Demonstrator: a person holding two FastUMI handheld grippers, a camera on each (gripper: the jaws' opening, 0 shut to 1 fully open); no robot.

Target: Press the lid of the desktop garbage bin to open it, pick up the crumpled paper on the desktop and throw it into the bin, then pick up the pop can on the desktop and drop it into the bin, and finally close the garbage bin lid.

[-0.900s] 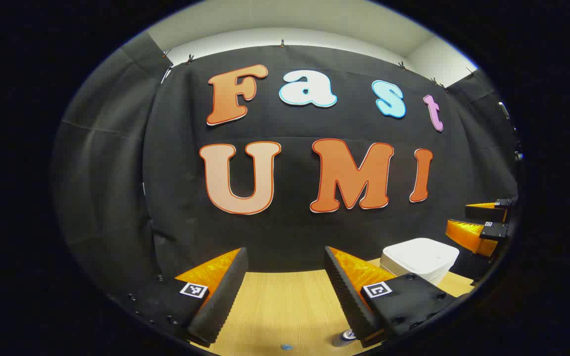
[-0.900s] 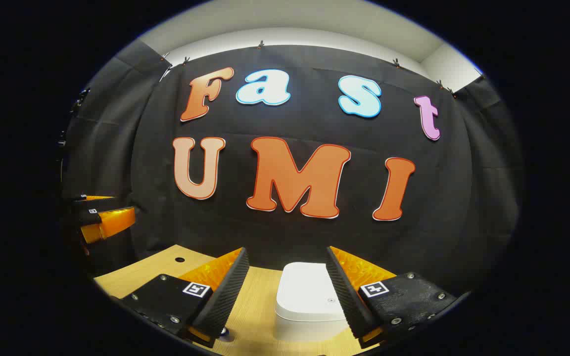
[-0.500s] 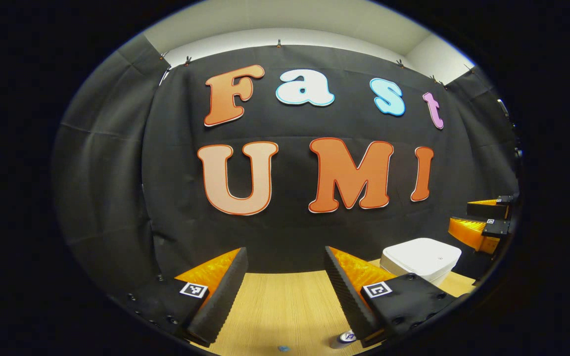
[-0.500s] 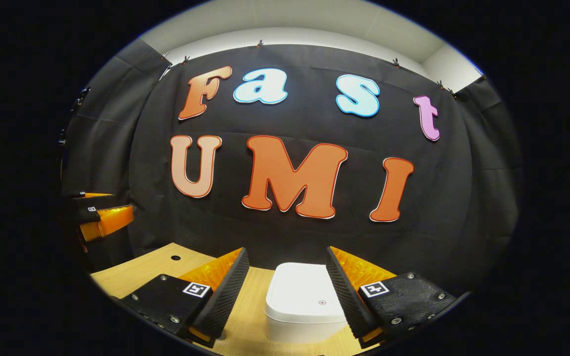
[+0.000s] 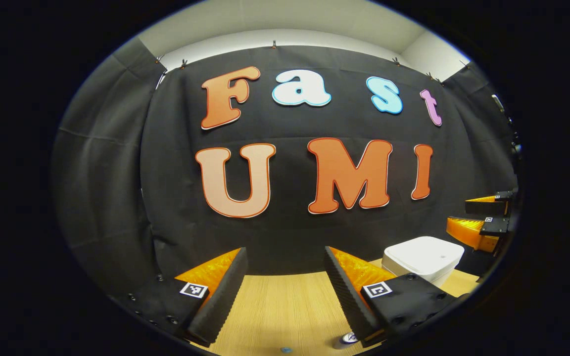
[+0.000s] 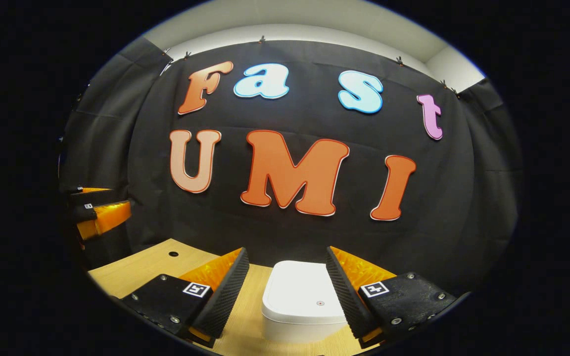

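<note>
Above the wooden tabletop, the right gripper hangs with jaws spread and empty, lined up over the closed white garbage bin, apparently ready to press its lid. The left gripper, jaws likewise spread, waits well to the left, the pop can just beneath its right finger. Bin lid not yet pressed.

Wood table lies bare ahead of the left tool; the closed white bin blocks the right tool.
</note>
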